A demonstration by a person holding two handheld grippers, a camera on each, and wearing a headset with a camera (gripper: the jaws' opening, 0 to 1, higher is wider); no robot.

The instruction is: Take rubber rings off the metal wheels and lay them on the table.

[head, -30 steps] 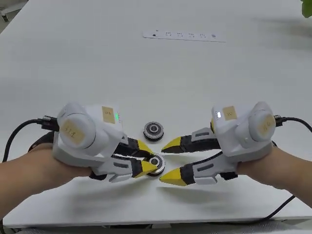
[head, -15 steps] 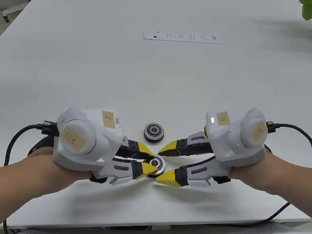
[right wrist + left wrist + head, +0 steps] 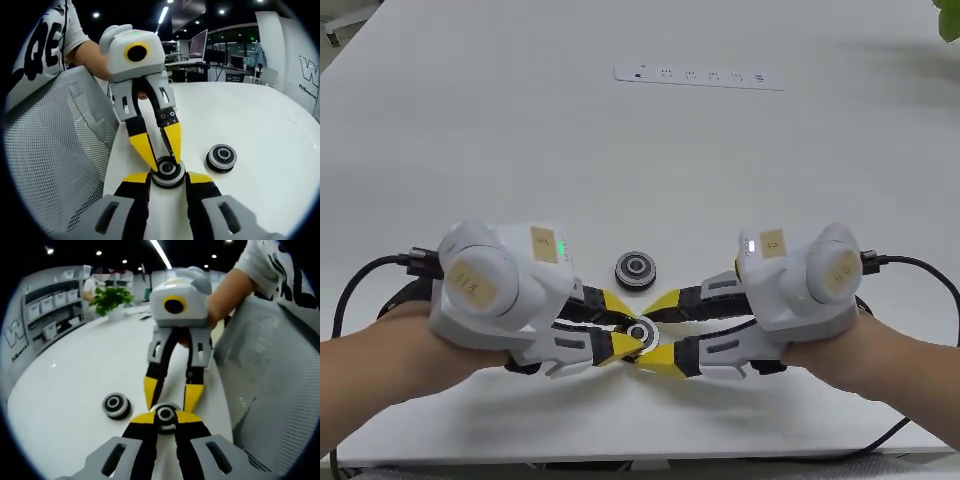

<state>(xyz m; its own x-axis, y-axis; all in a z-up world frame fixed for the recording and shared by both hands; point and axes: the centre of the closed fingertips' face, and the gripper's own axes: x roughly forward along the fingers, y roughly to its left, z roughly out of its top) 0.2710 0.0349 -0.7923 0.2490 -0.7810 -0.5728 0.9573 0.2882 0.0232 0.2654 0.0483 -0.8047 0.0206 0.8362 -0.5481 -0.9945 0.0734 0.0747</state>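
Near wheel (image 3: 640,333), black-ringed, face up; far wheel (image 3: 635,269) lies flat just beyond it.

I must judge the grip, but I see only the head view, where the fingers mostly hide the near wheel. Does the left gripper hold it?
Observer: Yes. In the left gripper view, the left gripper presses its fingers on both sides of the near wheel.
Operator: And the right gripper?
Observer: In the right gripper view, the right gripper has its fingers close beside the rim; contact I cannot confirm.
Operator: Is the rubber ring off?
Observer: No, the rubber ring sits around the wheel.
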